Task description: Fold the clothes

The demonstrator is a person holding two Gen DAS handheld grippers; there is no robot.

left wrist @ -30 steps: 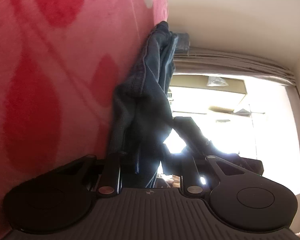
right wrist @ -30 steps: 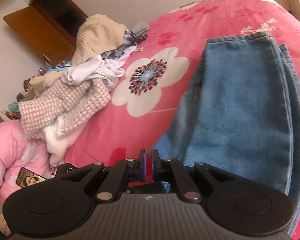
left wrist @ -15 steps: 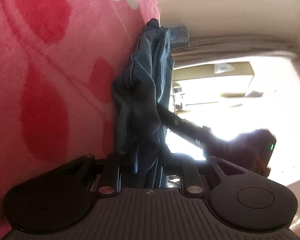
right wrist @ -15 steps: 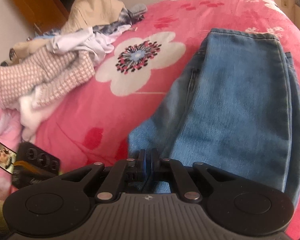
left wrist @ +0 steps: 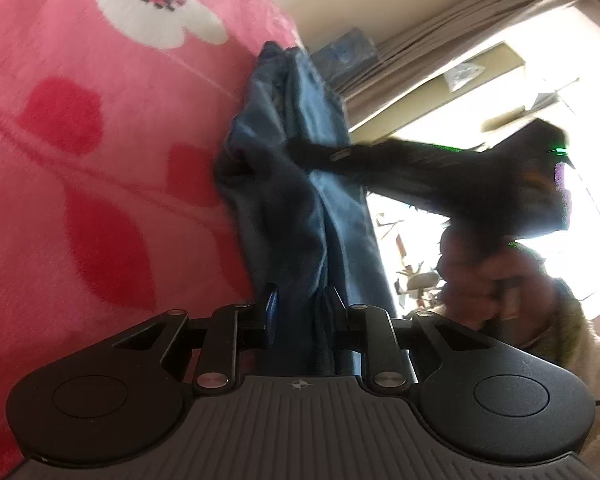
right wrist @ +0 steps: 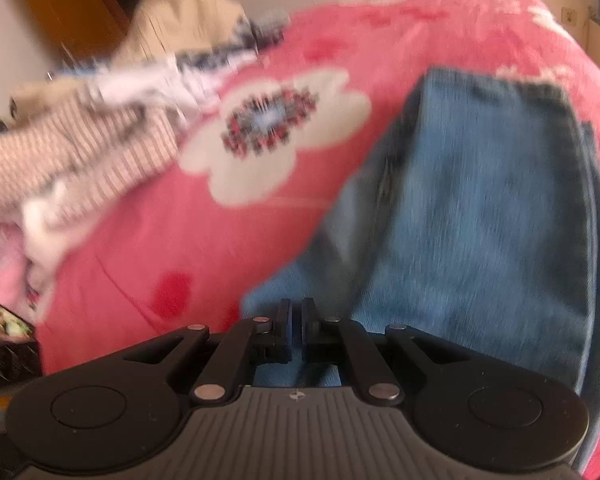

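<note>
My left gripper (left wrist: 298, 304) has rolled and lifted, its fingers (left wrist: 271, 307) grasping the jeans (left wrist: 296, 184) bunched between them; my right gripper (right wrist: 296, 320), fingers clenched on the denim's near edge, has slid inward over the bed (right wrist: 148, 248), so the fold is underway.

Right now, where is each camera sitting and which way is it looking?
Left wrist view: sits on the left gripper, looking along the bunched jeans toward a bright window; its fingers pinch denim, and the person's hand holds the right gripper.
Right wrist view: sits on the right gripper, looking down across the jeans to a clothes pile; only its shut fingers show.
Both see the jeans and pink flowered blanket.
</note>
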